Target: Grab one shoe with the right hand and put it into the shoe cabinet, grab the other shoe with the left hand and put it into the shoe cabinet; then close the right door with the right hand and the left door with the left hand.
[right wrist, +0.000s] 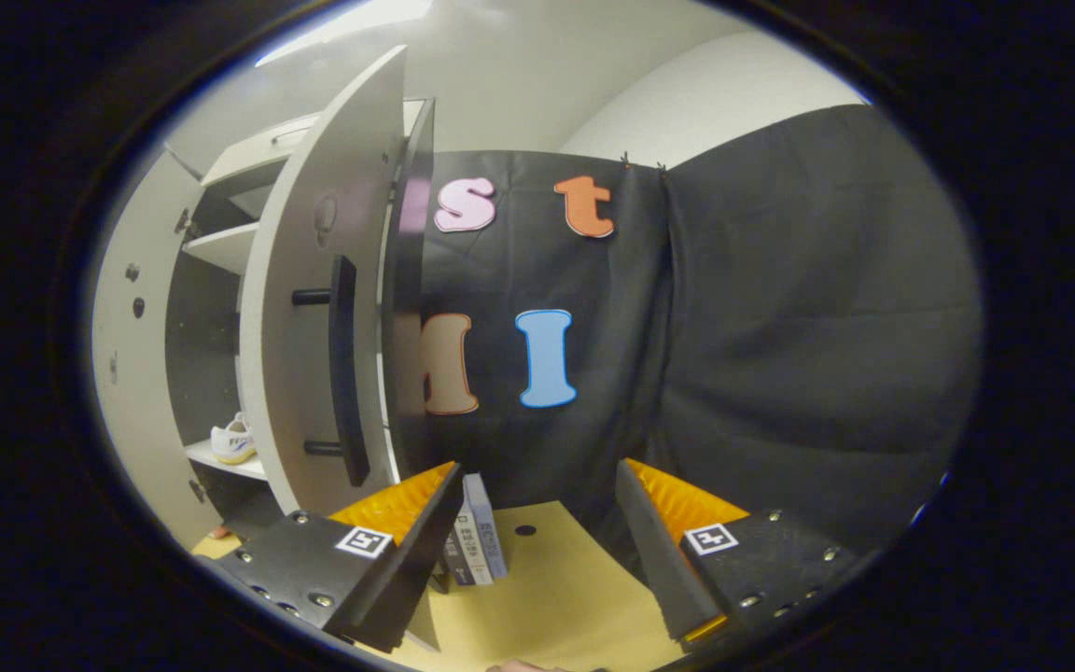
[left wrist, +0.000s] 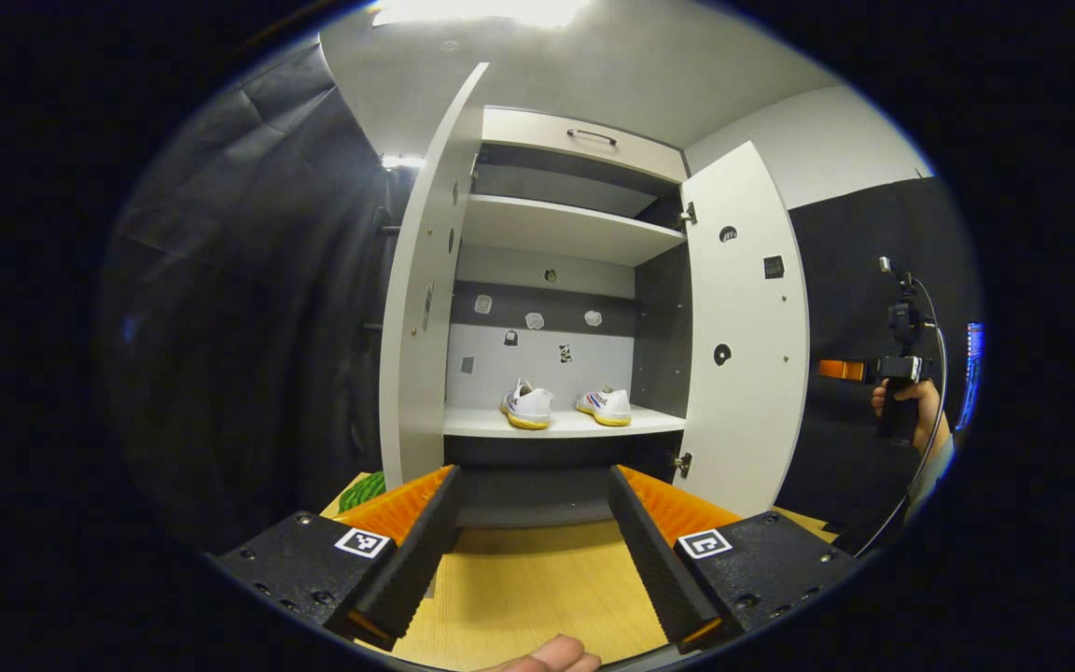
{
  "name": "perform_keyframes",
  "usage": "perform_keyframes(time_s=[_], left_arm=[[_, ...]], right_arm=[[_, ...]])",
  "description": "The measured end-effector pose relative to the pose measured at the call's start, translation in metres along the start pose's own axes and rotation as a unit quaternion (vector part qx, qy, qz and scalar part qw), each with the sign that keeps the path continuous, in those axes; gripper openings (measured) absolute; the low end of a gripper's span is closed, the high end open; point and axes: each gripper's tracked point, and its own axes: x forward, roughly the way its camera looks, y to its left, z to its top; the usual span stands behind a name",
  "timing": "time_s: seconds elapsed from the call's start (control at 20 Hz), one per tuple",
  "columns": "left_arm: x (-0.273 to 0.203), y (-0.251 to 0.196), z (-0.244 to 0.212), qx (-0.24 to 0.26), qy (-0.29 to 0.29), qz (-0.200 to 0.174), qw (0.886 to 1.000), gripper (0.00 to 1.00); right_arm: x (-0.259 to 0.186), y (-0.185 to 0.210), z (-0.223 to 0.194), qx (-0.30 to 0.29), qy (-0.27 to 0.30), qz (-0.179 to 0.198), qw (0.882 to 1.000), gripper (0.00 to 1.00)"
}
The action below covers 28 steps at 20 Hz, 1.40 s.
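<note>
With both shoes (left wrist: 526,408) (left wrist: 605,405) shelved straight ahead of your released left gripper (left wrist: 533,551), your right gripper (right wrist: 537,551), also released and empty, sits beside the right door (right wrist: 314,308), its handle (right wrist: 346,369) up-left, likely ready to close it.

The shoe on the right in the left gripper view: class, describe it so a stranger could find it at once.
Start at the tall open cabinet with both doors swung wide. On its lower shelf stand two white shoes with yellow soles. The right-hand shoe is nearer the right door, apart from the left-hand shoe.
</note>
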Motion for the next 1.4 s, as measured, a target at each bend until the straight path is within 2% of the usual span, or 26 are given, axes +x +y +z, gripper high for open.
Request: perform_keyframes(time_s=[0.05,0.1,0.2,0.3,0.35,0.55,0.75,0.8,0.9,0.95,1.05,1.2,1.4], left_arm=[[0.0,0.002,0.001,0.001,-0.002,0.0,1.0,0.99],[0.001,0.004,0.001,0.001,-0.003,0.002,1.0,0.96],[0.0,0.014,0.001,-0.003,-0.005,0.012,1.0,0.97],[0.0,0.018,0.002,-0.006,-0.007,0.014,1.0,0.99],[-0.002,0.021,0.002,-0.006,-0.009,0.017,1.0,0.96],[-0.007,0.029,0.008,0.0,-0.019,0.022,1.0,0.96],[-0.015,0.034,0.013,-0.007,-0.025,0.027,0.999,0.96],[-0.017,0.036,0.013,-0.008,-0.024,0.029,0.999,0.96],[-0.016,0.042,0.011,-0.008,-0.02,0.036,0.999,0.93],[-0.016,0.044,0.012,-0.007,-0.021,0.039,0.999,0.96],[-0.014,0.052,0.013,-0.007,-0.022,0.046,0.999,0.96],[-0.013,0.064,0.016,-0.01,-0.026,0.059,0.998,0.96],[-0.018,0.086,0.02,-0.014,-0.028,0.079,0.996,0.96]], right_arm=[[0.001,0.005,0.005,0.0,-0.004,0.004,1.0,0.98],[0.004,0.008,0.01,-0.007,-0.009,0.002,1.0,0.98],[0.01,0.018,0.019,-0.028,-0.015,0.003,0.999,0.98],[0.014,0.035,0.028,-0.032,-0.012,0.028,0.999,0.98],[0.016,0.041,0.028,-0.037,-0.008,0.031,0.999,0.98],[0.005,0.051,0.039,-0.094,-0.024,0.012,0.995,0.92],[-0.008,0.083,0.032,-0.071,-0.01,0.038,0.997,0.95],[-0.01,0.089,0.033,-0.076,-0.01,0.038,0.996,0.92],[-0.014,0.093,0.036,-0.071,-0.015,0.025,0.997,0.95],[-0.015,0.097,0.039,-0.06,-0.018,0.021,0.998,0.95],[-0.017,0.114,0.035,-0.05,-0.015,0.034,0.998,0.92],[-0.018,0.15,0.031,-0.047,-0.016,0.069,0.996,0.95],[-0.016,0.195,0.025,-0.044,-0.02,0.087,0.995,0.95]])
